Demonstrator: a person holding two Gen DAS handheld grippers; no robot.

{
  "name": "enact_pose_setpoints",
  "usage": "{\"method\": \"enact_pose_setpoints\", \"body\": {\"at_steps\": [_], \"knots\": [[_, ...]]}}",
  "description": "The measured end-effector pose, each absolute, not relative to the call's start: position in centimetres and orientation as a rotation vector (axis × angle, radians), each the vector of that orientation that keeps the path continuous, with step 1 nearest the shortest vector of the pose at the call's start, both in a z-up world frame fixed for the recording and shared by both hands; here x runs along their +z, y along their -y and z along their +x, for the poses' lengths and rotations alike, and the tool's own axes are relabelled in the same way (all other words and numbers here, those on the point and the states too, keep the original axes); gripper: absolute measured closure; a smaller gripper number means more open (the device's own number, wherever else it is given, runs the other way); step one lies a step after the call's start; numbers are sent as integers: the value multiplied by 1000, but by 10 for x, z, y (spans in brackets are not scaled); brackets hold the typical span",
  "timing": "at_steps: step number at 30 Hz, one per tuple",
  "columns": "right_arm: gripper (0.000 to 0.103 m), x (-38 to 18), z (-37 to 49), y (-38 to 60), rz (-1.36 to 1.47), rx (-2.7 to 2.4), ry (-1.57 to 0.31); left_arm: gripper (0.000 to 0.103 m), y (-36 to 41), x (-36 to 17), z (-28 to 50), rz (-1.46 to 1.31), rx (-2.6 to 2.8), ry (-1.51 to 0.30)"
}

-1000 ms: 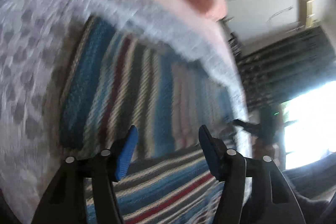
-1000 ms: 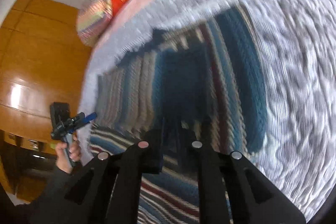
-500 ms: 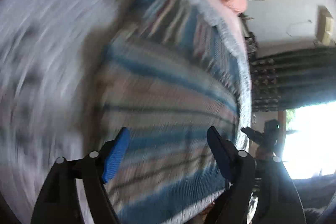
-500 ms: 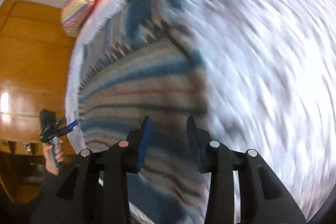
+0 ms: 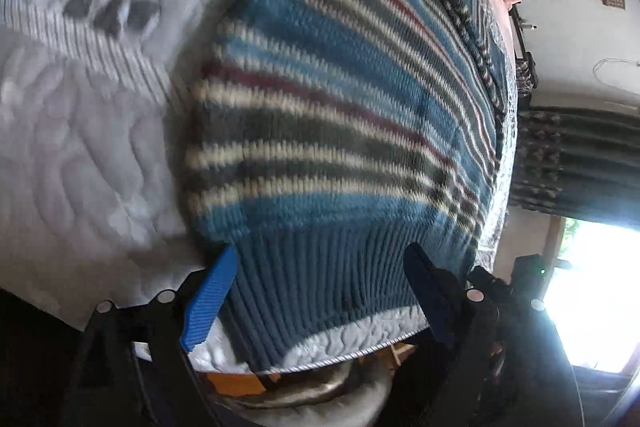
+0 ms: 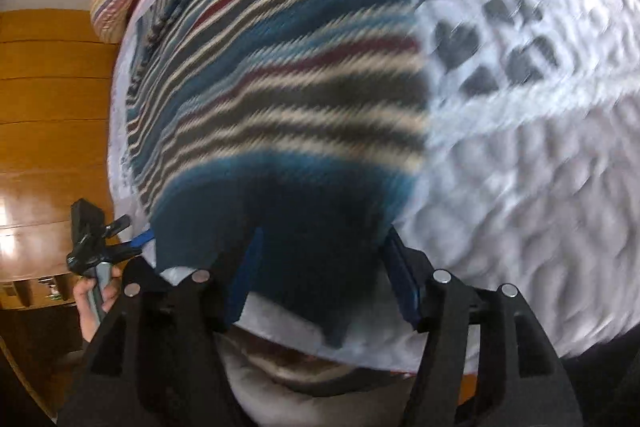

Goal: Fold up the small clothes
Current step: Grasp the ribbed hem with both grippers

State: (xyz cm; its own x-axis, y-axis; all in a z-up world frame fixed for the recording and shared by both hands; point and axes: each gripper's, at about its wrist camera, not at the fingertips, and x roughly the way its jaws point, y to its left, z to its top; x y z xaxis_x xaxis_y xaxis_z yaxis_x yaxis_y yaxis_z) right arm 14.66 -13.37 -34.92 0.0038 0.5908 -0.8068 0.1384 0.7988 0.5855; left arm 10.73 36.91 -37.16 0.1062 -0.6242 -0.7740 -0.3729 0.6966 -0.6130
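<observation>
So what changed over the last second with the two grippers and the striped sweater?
The right gripper opened from nearly shut and let go of the striped sweater. Both views swung round, and the ribbed hem now lies between the fingers of each. The left gripper stayed open, and the sweater stayed on the white quilt.

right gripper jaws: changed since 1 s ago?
Yes. The right gripper was shut on the striped sweater; now it is open, its jaws straddling the ribbed hem at the bedspread edge.
</observation>
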Motion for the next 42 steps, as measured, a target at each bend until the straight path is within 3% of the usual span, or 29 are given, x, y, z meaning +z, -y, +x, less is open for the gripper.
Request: {"method": "enact_pose_setpoints", "body": {"at_steps": [8,13,19,21,23,26,27,28,29,31,33,42], "knots": [[42,-329,125,132,711,424,-1482,17,-387,-346,81,-898,-149,-1422],[41,-336,118,143,768,405,-1492,17,-379,-383,76,-971,-174,-1528],[42,-348,118,143,817,364,-1487,18,-370,-386,77,-1023,-213,-1478],[42,-351,116,144,838,354,-1481,30,-368,-385,75,-1007,-205,-1473],[42,-353,115,145,851,351,-1480,50,-367,-386,72,-994,-201,-1494],[44,-356,114,147,860,346,-1474,64,-371,-389,69,-1018,-190,-1496],[46,-356,113,148,859,346,-1472,70,-372,-390,68,-1020,-187,-1497],[52,-356,113,147,861,354,-1471,87,-373,-391,67,-1021,-182,-1500],[57,-355,114,146,841,352,-1462,94,-373,-393,66,-1028,-182,-1502],[80,-354,112,144,800,349,-1456,94,-374,-392,65,-1040,-179,-1489],[94,-352,111,144,779,348,-1446,95,-378,-387,62,-1069,-192,-1456],[96,-312,112,160,822,458,-1322,95,-383,-340,54,-1151,-306,-1272]]}}
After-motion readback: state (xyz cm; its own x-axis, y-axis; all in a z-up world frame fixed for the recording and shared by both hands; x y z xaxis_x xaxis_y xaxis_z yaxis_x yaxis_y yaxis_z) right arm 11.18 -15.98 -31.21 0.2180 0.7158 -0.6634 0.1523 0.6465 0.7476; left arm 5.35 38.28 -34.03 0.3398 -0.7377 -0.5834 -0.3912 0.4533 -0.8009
